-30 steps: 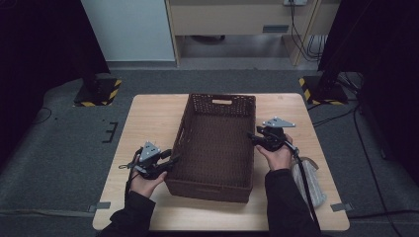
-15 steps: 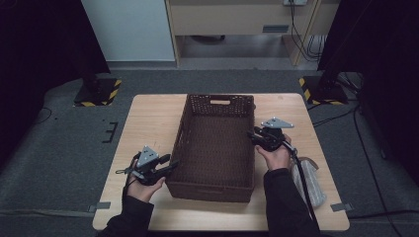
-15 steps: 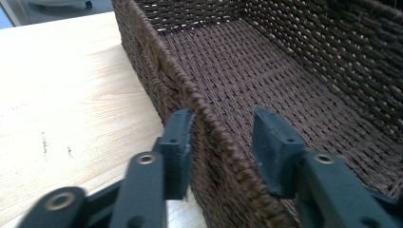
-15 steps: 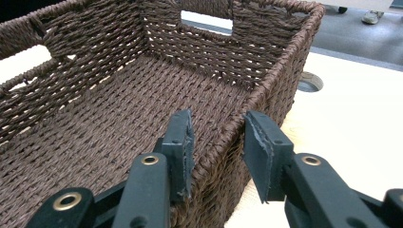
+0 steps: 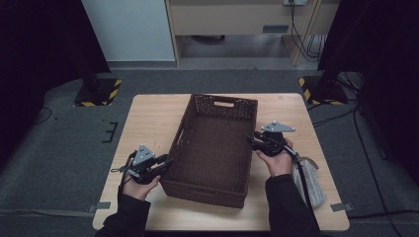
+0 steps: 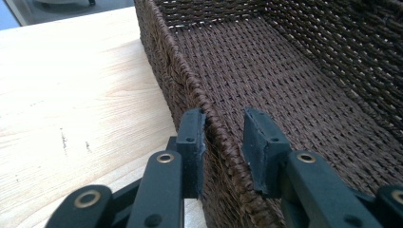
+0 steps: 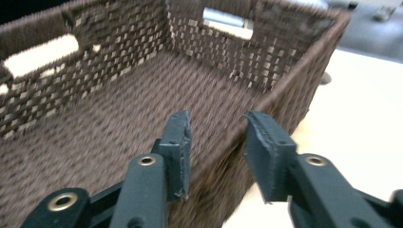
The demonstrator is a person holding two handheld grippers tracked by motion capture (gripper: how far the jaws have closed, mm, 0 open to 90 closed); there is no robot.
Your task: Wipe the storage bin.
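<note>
Two hand-held grippers straddle the long walls of a dark brown woven rectangular basket (image 5: 212, 143), which stands mid-counter, slightly askew. The left hand-held gripper (image 6: 223, 137), near the front left corner of the pale wooden counter (image 5: 148, 118), has just been closing; its outer pad touches the rim, the inner stands apart. The right hand-held gripper (image 7: 216, 142) has just been opening, jaws clear of the opposite rim.

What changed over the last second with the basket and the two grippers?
The left gripper slid toward the person along the basket's left wall, and its jaws have just been closing astride the rim; the inner pad looks short of the weave. The right gripper, astride the right rim, closed, then reopened slightly. The basket, table and plastic bag stayed put.
</note>
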